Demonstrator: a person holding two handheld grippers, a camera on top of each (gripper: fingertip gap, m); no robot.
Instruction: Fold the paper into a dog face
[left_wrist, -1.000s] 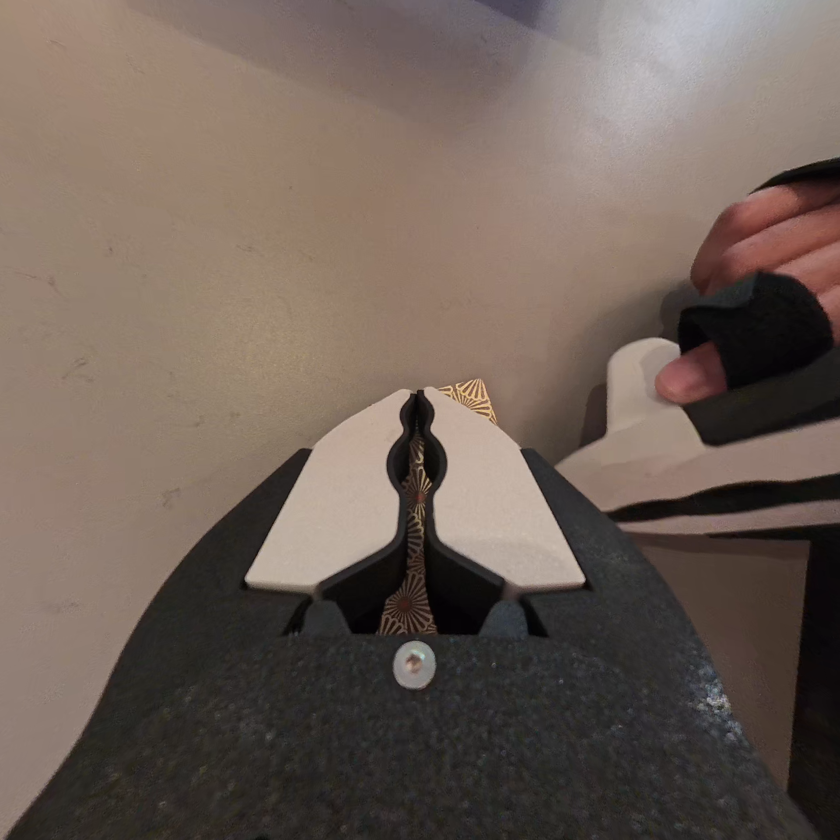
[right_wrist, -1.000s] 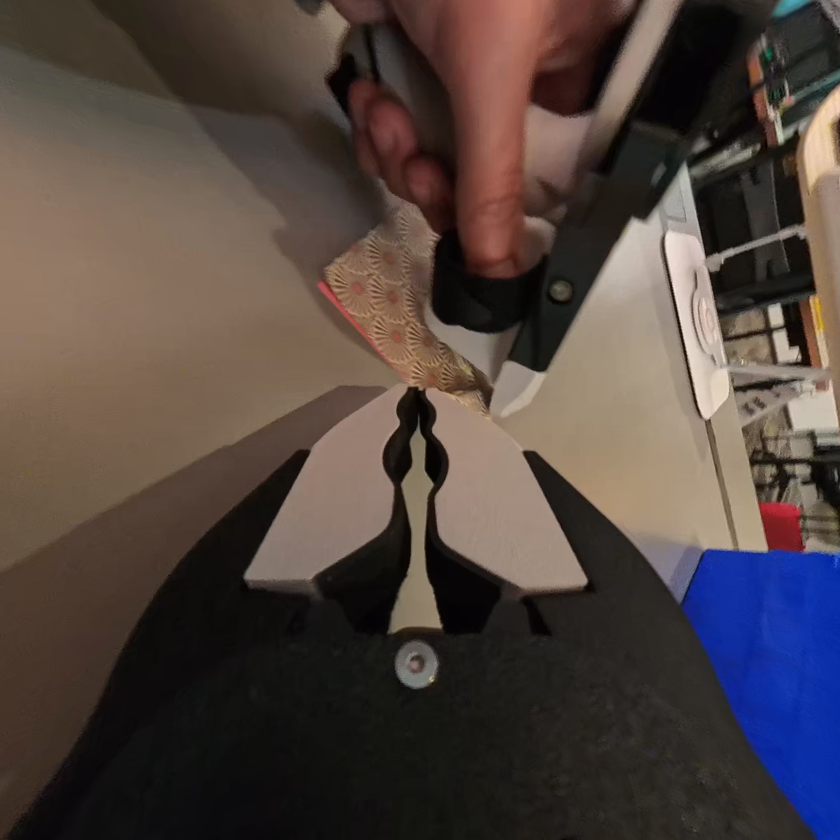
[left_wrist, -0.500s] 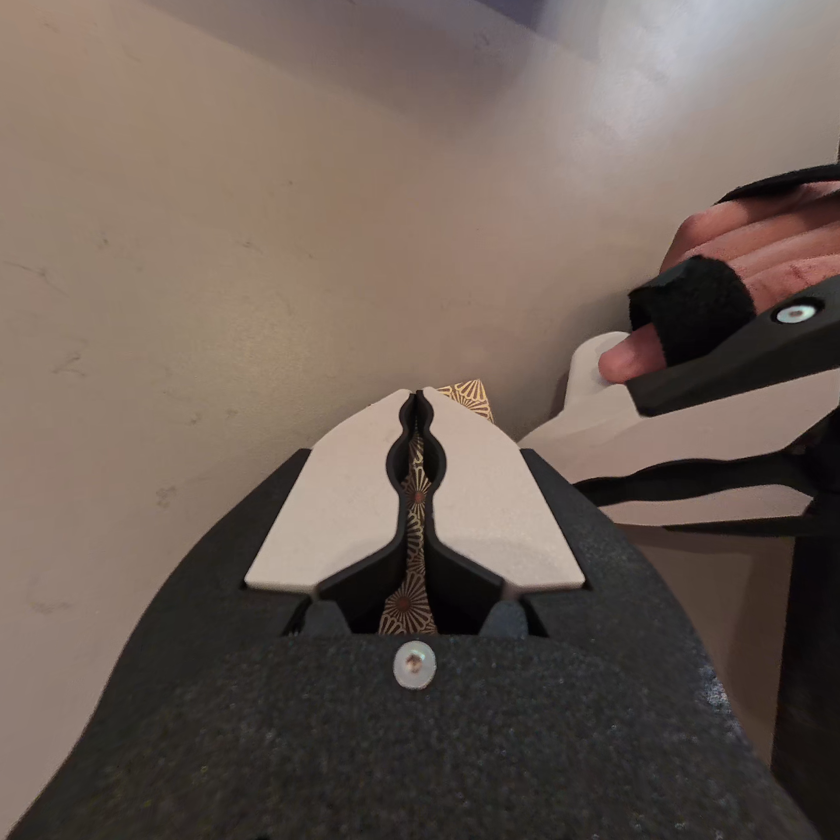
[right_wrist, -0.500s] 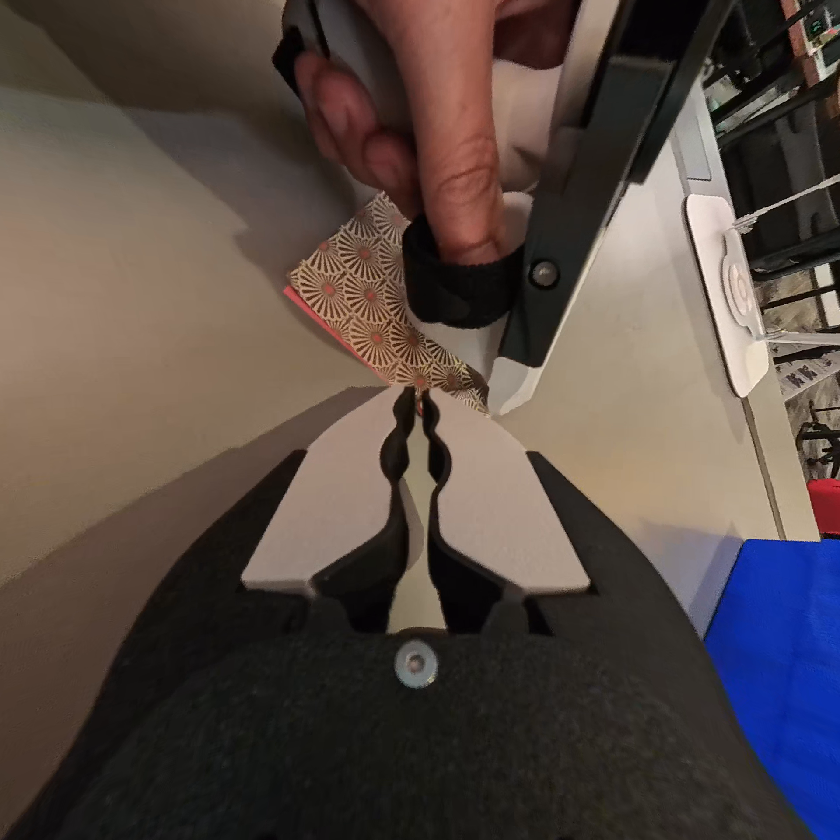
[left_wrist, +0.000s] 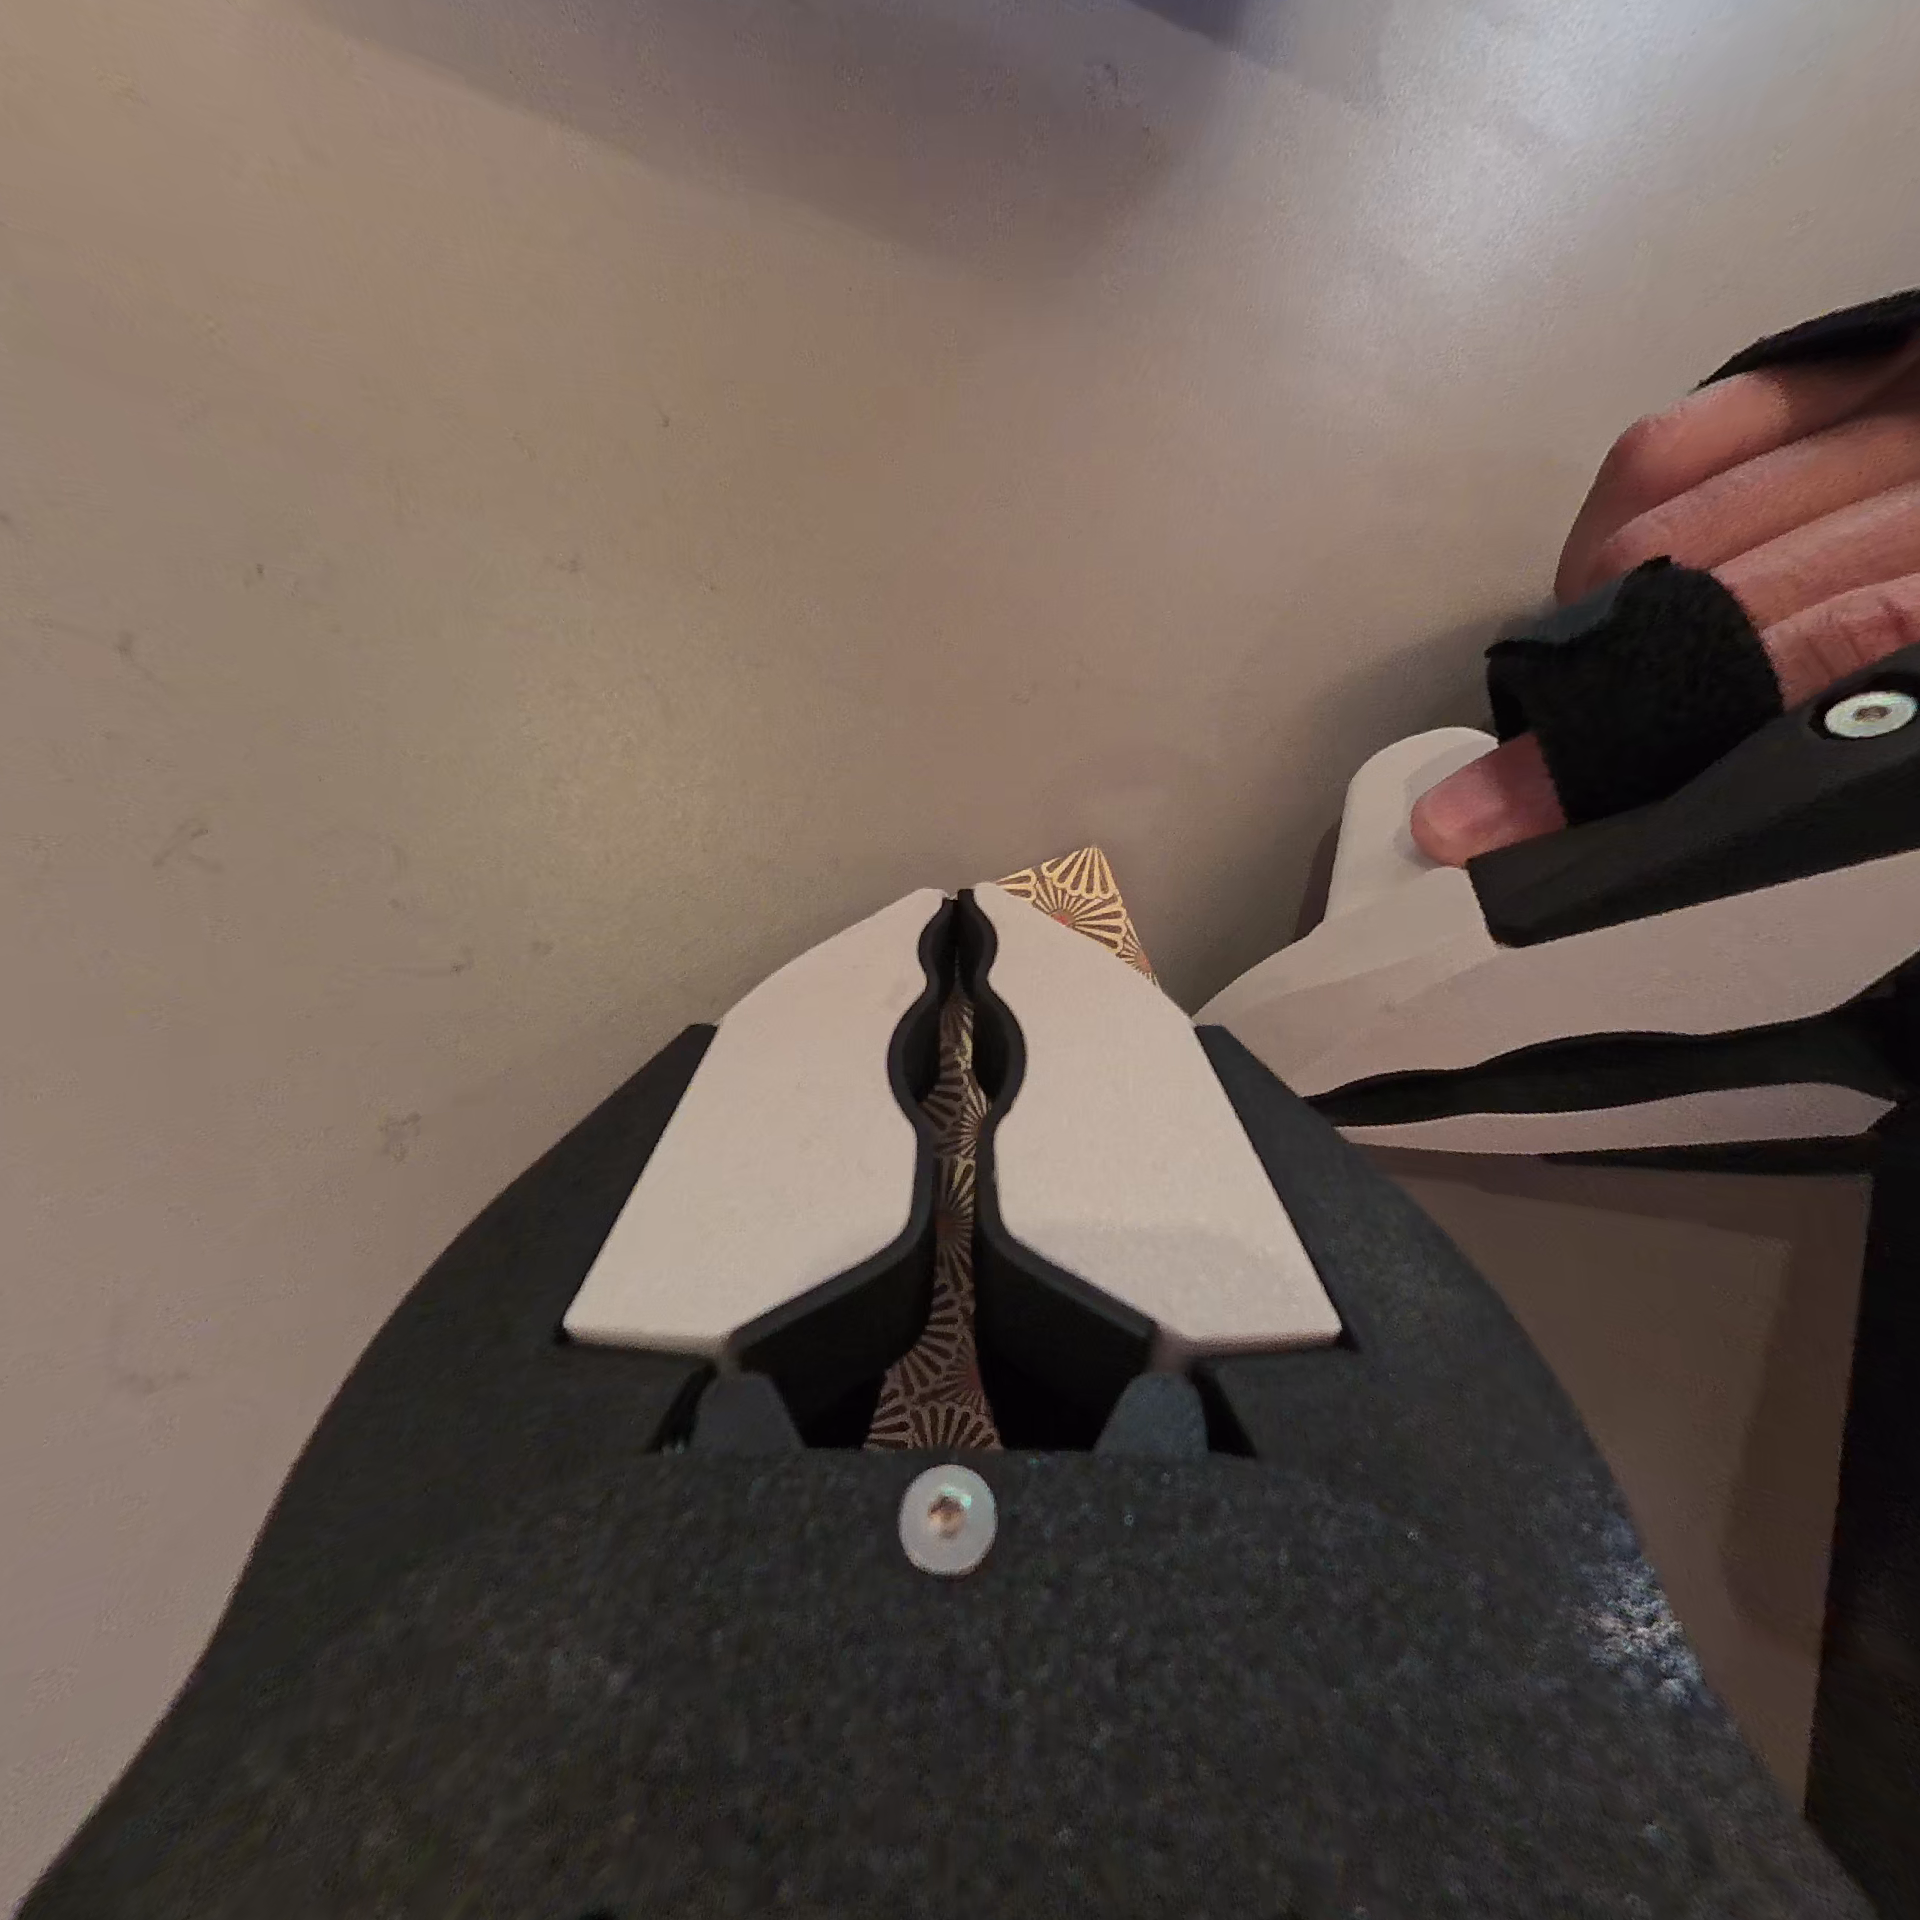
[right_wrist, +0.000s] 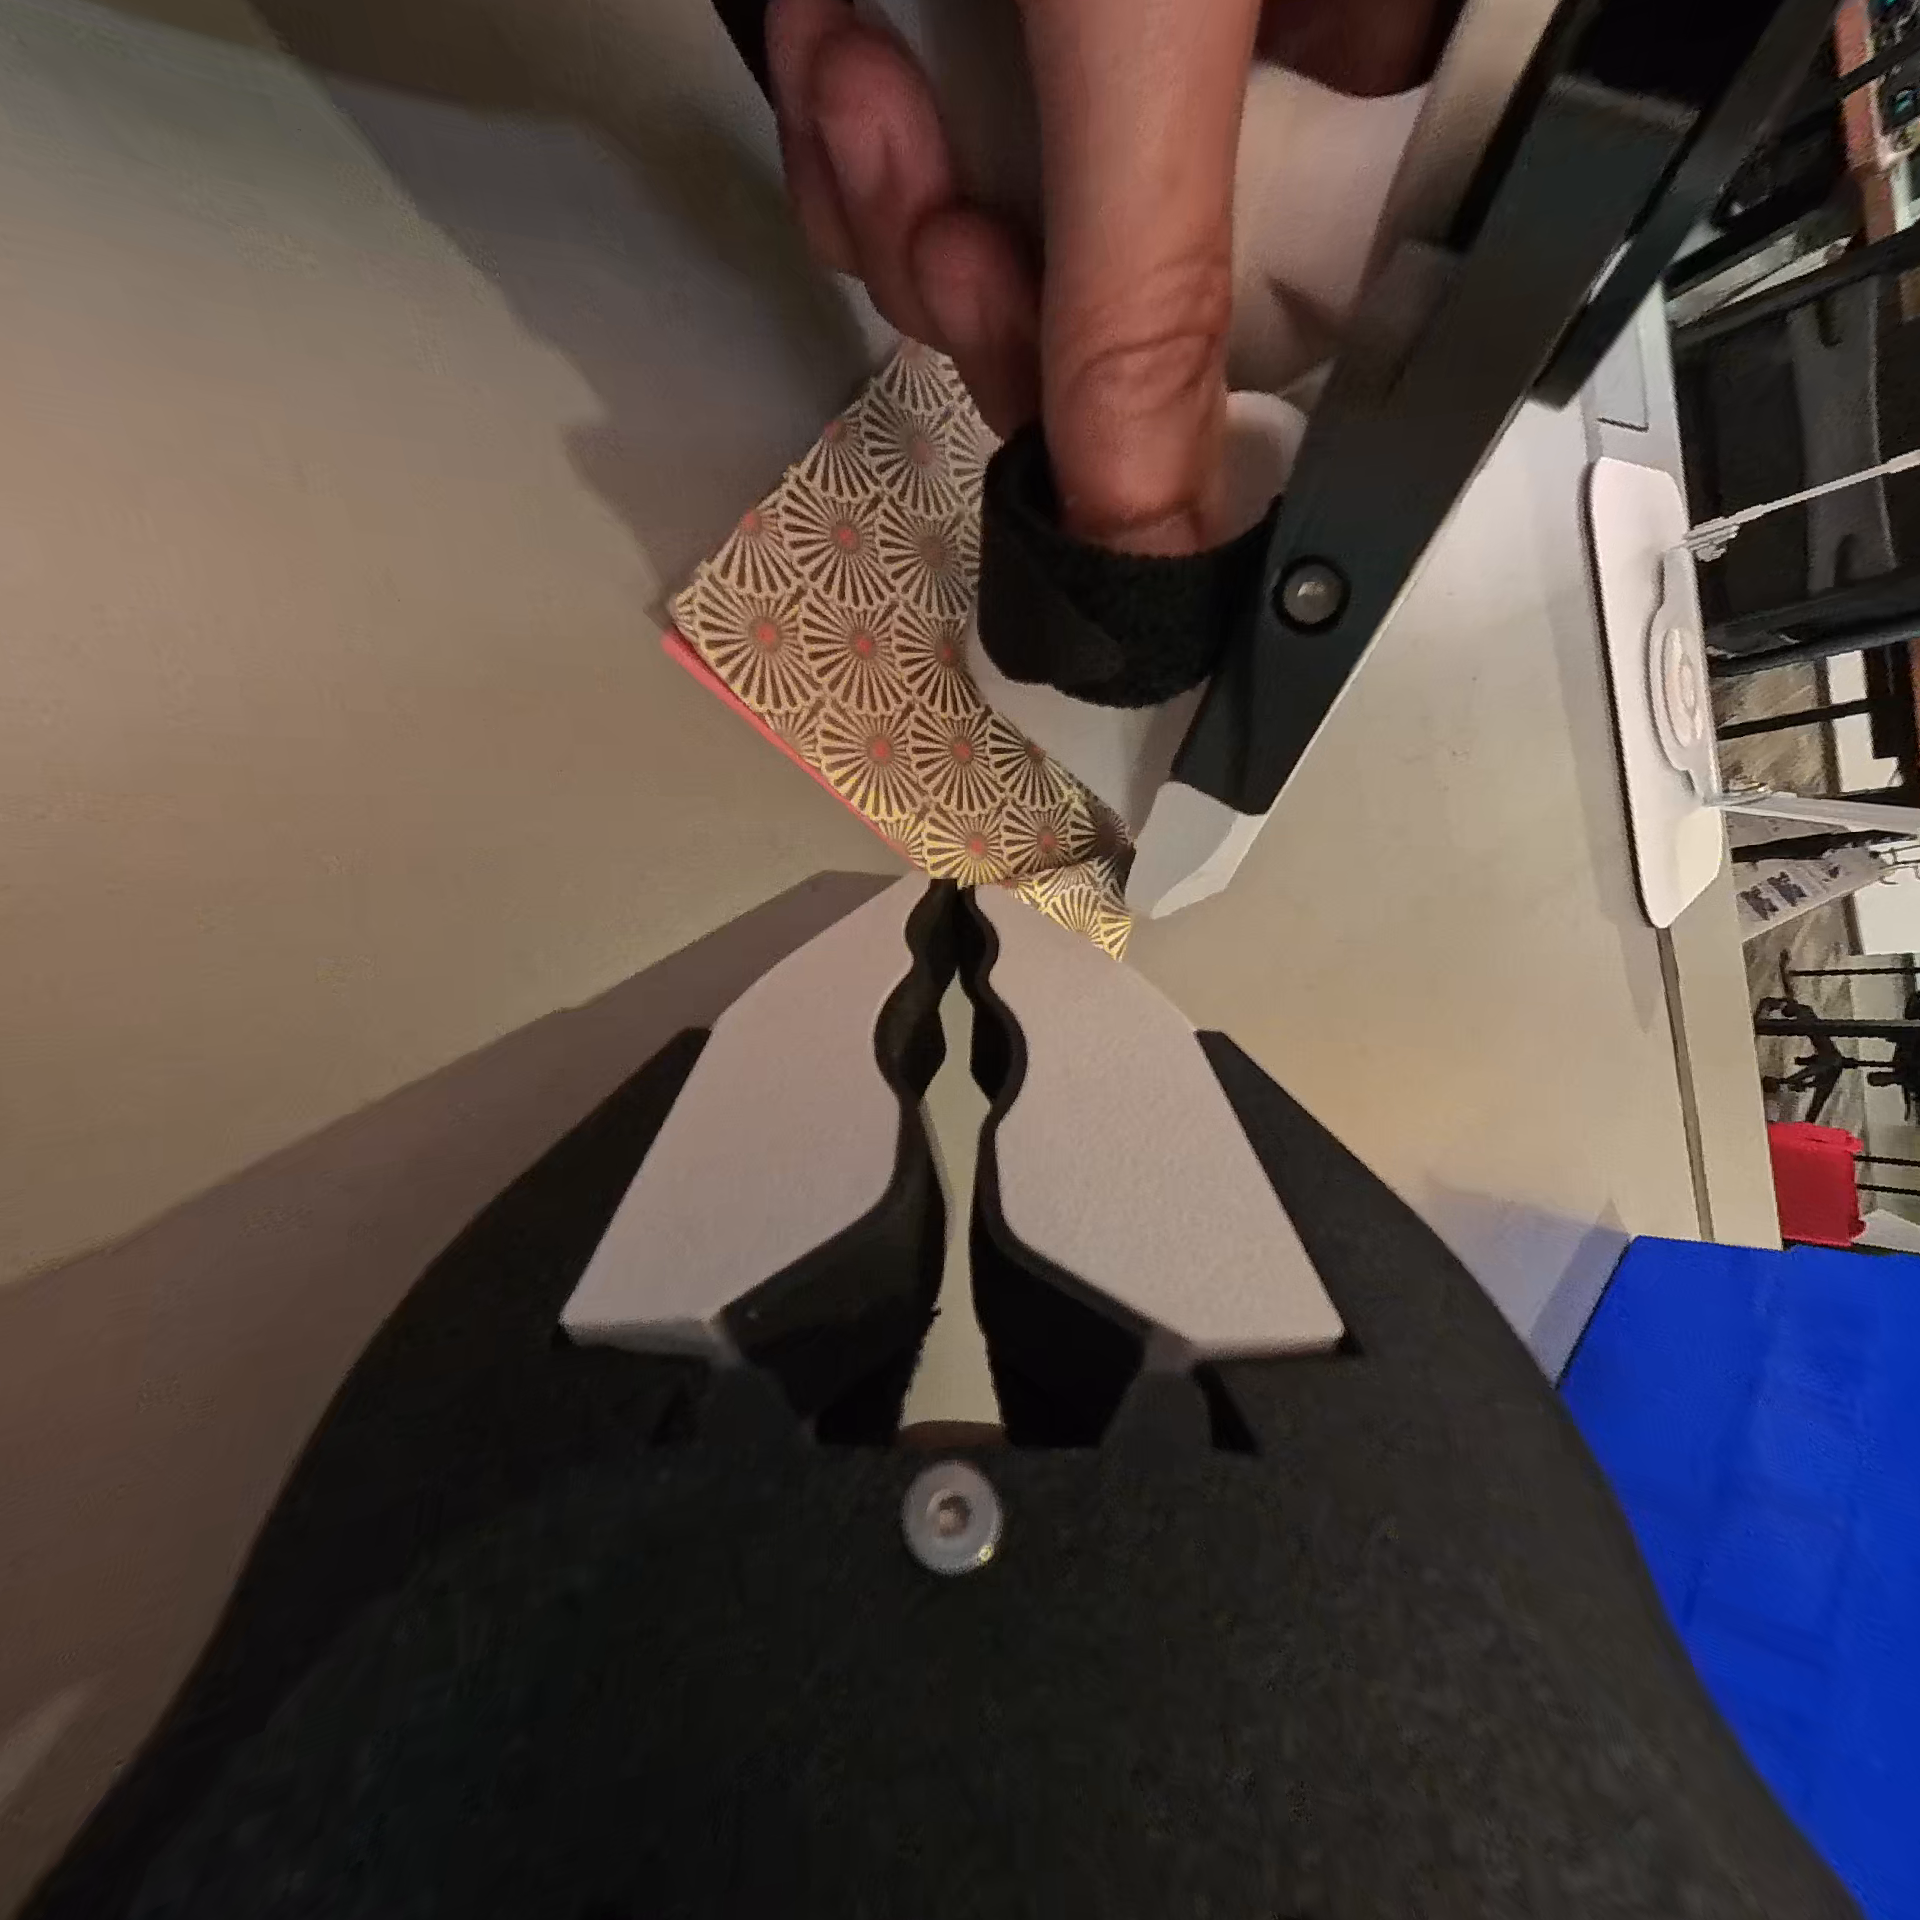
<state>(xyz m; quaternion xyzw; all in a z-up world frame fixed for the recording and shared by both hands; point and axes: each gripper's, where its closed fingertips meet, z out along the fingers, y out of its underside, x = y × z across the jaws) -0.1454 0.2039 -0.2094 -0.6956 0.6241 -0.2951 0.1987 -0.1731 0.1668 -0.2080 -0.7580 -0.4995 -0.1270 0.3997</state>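
The folded patterned paper (right_wrist: 894, 665), centre frame in the right wrist view, is pinched by the closed left gripper (left_wrist: 956, 906) and nipped at its lower edge by the closed right gripper (right_wrist: 954, 914). Judged light, thin and easily creased or torn; best held near folded edges. No brand or legible writing on it.

The left gripper (left_wrist: 956, 906) has its pale fingers pressed together at the tips, pinching the patterned paper (left_wrist: 954, 1288) that runs down between them. The right gripper (right_wrist: 954, 914) is likewise closed, its tips nipping the paper's lower edge. Each is worked by a bare hand: the left hand (right_wrist: 1039, 270) above the paper, the right hand (left_wrist: 1725, 582) to its right, a finger through a black fabric loop.
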